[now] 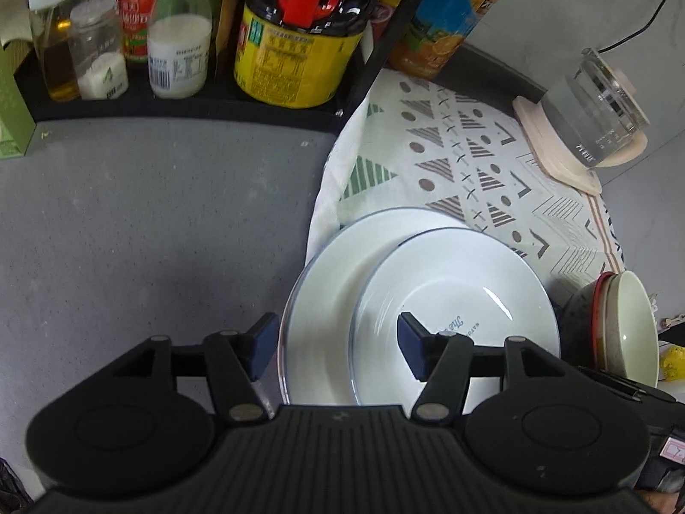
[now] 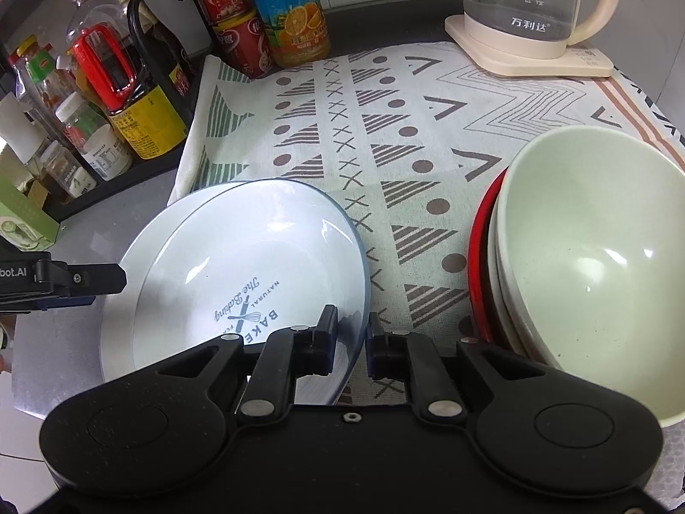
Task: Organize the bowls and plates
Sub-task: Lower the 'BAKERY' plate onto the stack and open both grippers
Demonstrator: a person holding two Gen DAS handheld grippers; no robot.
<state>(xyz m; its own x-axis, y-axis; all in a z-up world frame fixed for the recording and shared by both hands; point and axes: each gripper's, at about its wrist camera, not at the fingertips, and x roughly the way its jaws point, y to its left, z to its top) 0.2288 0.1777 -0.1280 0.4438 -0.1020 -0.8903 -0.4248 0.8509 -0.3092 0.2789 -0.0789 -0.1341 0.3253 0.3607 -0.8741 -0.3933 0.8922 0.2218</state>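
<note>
Two white plates with blue rims lie stacked where the grey counter meets the cloth. The printed upper plate [image 1: 454,295] [image 2: 239,274] sits shifted right on the larger lower plate [image 1: 325,291]. My left gripper [image 1: 338,349] is open above their left side. One finger is outside the lower plate's rim, the other over the upper plate's well, and neither pad presses on anything. One of its fingers [image 2: 102,278] shows at the left edge of the right wrist view. My right gripper [image 2: 351,338] is shut on the upper plate's right rim. A tilted stack of nested bowls [image 2: 591,265] [image 1: 633,325], pale green inside white and red, leans at the right.
A patterned cloth [image 2: 406,128] covers the counter's right half. A black rack with sauce bottles and jars [image 1: 295,43] lines the back left, with cans and a juice bottle [image 2: 291,13] beside it. A glass kettle on a cream base [image 2: 526,21] stands back right. A green box [image 2: 25,222] sits at the left.
</note>
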